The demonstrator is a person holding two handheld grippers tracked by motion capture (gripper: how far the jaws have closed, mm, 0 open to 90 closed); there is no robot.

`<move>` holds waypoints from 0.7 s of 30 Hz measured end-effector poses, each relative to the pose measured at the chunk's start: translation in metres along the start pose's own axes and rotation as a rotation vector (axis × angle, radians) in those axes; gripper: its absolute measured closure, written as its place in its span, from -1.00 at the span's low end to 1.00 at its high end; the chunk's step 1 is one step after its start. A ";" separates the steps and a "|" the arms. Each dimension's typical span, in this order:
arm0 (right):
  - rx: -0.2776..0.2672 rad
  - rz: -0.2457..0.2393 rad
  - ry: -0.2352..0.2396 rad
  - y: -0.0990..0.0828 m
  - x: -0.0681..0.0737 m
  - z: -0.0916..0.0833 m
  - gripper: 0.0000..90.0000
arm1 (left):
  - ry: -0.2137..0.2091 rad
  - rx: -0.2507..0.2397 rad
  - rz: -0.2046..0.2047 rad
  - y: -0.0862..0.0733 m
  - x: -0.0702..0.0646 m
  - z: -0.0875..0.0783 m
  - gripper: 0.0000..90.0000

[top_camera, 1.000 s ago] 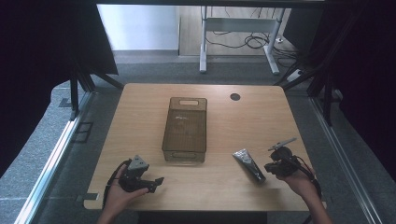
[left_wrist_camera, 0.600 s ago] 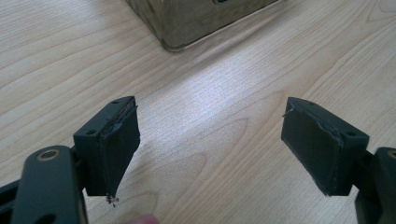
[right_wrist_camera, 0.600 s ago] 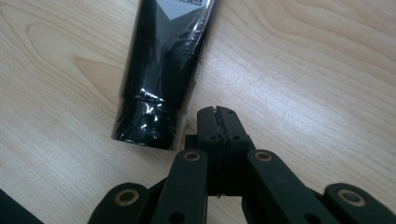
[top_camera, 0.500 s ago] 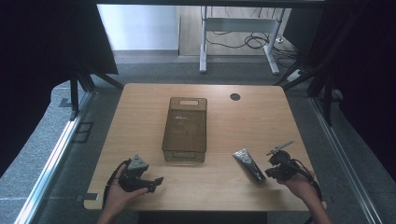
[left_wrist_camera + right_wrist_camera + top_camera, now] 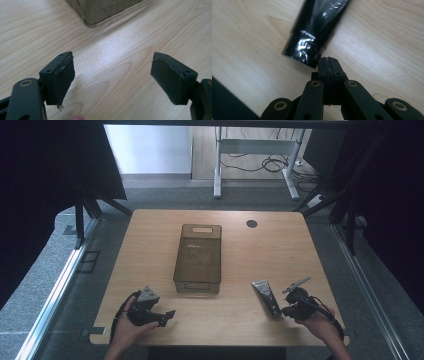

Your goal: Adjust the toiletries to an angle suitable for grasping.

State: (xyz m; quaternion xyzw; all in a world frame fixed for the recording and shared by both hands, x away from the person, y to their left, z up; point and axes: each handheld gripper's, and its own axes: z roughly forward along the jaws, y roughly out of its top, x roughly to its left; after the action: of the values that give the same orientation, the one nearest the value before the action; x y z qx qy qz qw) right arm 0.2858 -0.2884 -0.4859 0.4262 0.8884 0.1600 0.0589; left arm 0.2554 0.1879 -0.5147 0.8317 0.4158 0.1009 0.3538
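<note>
**Count on the bench**

I count one bench [image 5: 150, 245], one smoky see-through bin [image 5: 198, 258], one black tube [image 5: 266, 297], and one dark round hole [image 5: 251, 223] in the top. I have two grippers, left gripper [image 5: 167, 316] and right gripper [image 5: 284, 310].

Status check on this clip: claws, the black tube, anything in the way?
Left claw open, empty, near the bin. Right claw shut, empty, tips at the cap end of the black tube. Tube lying flat on the table. Nothing in the way.

Black tube [image 5: 317, 30] blurred, top cut off (label unreadable), bin [image 5: 100, 10] mostly cropped
</note>
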 end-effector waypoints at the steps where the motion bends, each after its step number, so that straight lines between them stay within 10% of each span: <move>1: -0.003 -0.007 0.001 0.000 0.002 0.000 1.00 | -0.002 0.000 0.001 0.000 0.000 0.000 -0.57; 21: 0.002 -0.110 0.088 0.025 0.037 0.020 1.00 | -0.002 0.003 -0.005 -0.001 0.000 0.001 -0.57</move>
State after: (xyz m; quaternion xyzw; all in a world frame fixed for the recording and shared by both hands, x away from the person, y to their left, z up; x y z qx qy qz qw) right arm 0.2856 -0.2399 -0.4956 0.3694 0.9124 0.1743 0.0282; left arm 0.2557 0.1875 -0.5162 0.8314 0.4176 0.0984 0.3531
